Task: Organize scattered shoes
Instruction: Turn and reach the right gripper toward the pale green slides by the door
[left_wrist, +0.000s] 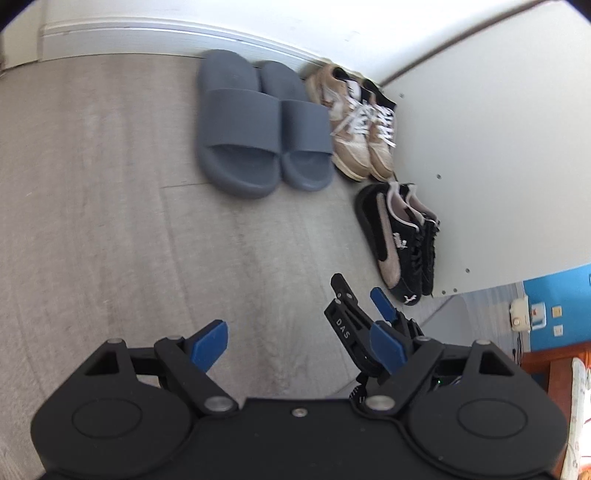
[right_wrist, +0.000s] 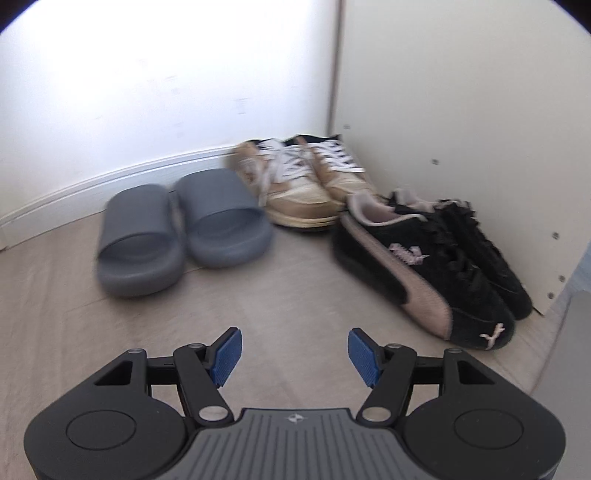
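Three pairs of shoes stand side by side in a corner of the pale wood floor. Grey slides rest with heels at the baseboard, beige sneakers with white laces sit next to them, and black suede sneakers lie along the white panel. My left gripper is open and holds nothing, back from the slides. My right gripper is open and holds nothing, close to the toe of the black pair.
A white wall with a baseboard closes the far side. A white cabinet panel closes the right. Bare floor stretches left of the slides. A blue wall and wooden furniture show at the far right.
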